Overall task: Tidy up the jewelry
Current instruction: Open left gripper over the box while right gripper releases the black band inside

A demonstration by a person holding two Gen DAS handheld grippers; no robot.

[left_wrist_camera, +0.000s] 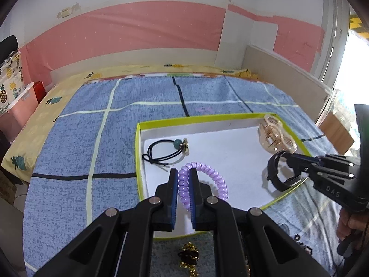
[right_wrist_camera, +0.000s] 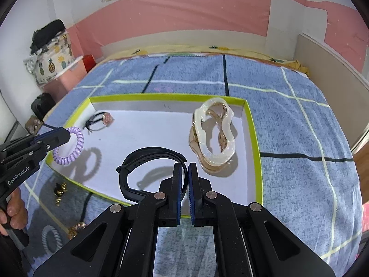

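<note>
A shallow white tray with a lime-green rim (left_wrist_camera: 138, 152) (right_wrist_camera: 252, 124) lies on the bed. My left gripper (left_wrist_camera: 183, 173) is shut on a purple spiral hair tie (left_wrist_camera: 214, 177) (right_wrist_camera: 71, 147) and holds it over the tray's near left part. My right gripper (right_wrist_camera: 187, 168) is shut on a black watch-style band (right_wrist_camera: 147, 157) (left_wrist_camera: 276, 173) held above the tray's near edge. In the tray lie a black elastic hair tie with a bead (left_wrist_camera: 161, 152) (right_wrist_camera: 99, 121) and a clear-and-gold claw clip (left_wrist_camera: 274, 136) (right_wrist_camera: 214, 133).
The tray sits on a blue checked blanket (left_wrist_camera: 92, 120) (right_wrist_camera: 299, 138). Gold-and-black trinkets (left_wrist_camera: 189, 257) (right_wrist_camera: 60, 190) and a grey spiral tie (right_wrist_camera: 52, 239) lie on the blanket near the tray's front. A pink cabinet with a pineapple bag (right_wrist_camera: 53, 64) stands left of the bed.
</note>
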